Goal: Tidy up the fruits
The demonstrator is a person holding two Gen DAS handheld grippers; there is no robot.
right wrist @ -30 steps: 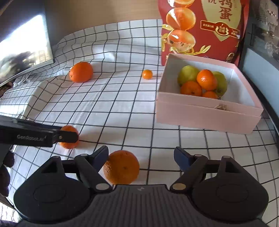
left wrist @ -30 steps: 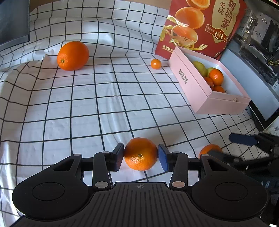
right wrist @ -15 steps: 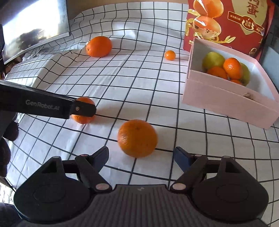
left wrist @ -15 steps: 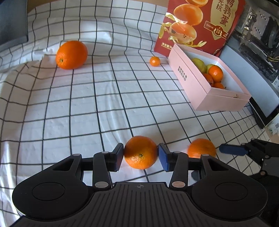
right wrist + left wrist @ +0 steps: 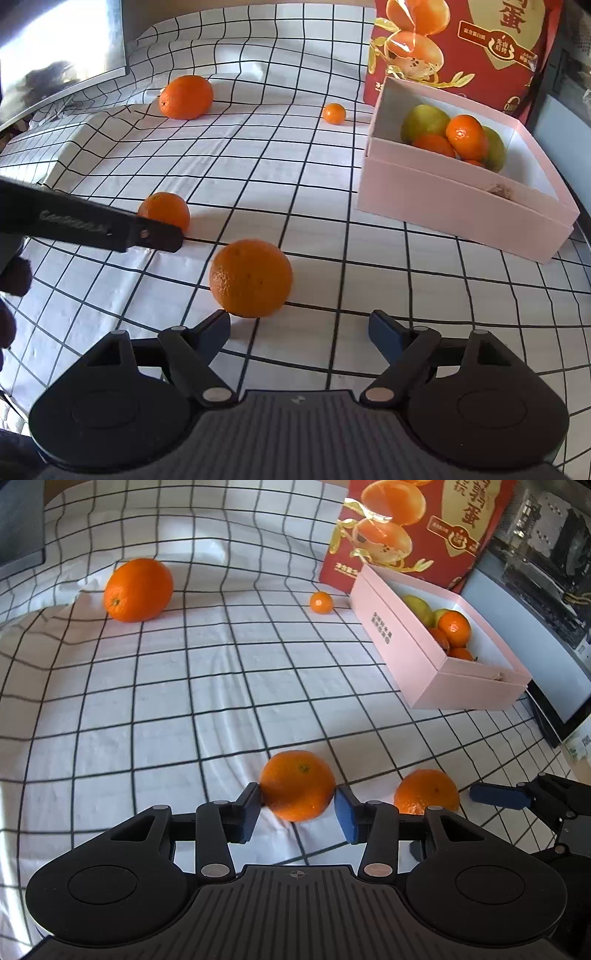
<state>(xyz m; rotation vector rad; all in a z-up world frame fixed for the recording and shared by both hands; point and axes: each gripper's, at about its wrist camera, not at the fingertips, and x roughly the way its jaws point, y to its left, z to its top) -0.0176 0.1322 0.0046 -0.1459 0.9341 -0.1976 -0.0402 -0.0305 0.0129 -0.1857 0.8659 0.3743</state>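
My left gripper (image 5: 297, 806) is shut on a mandarin (image 5: 297, 784), pinched at the pad tips with its stem end turned up, low over the checked cloth (image 5: 184, 686). From the right wrist view, one left finger (image 5: 159, 236) crosses in front of that mandarin (image 5: 164, 210). My right gripper (image 5: 299, 325) is open. An orange (image 5: 251, 278) lies on the cloth just beyond its fingertips, nearer the left one, untouched. That orange (image 5: 426, 792) also shows beside a blue right finger (image 5: 496, 795). The pink box (image 5: 461, 214) at the right holds green and orange fruits.
A large orange (image 5: 186, 96) and a tiny mandarin (image 5: 334, 113) lie on the far cloth. A red printed bag (image 5: 461, 44) stands behind the box. A screen (image 5: 55, 55) is at the left and another (image 5: 554, 701) at the right. A hand (image 5: 11, 277) shows at the left edge.
The mandarin in my left gripper has rolled so its stem faces up. The orange, first beside my right gripper's left finger, now lies ahead of the fingertips. The right gripper has come closer to the left.
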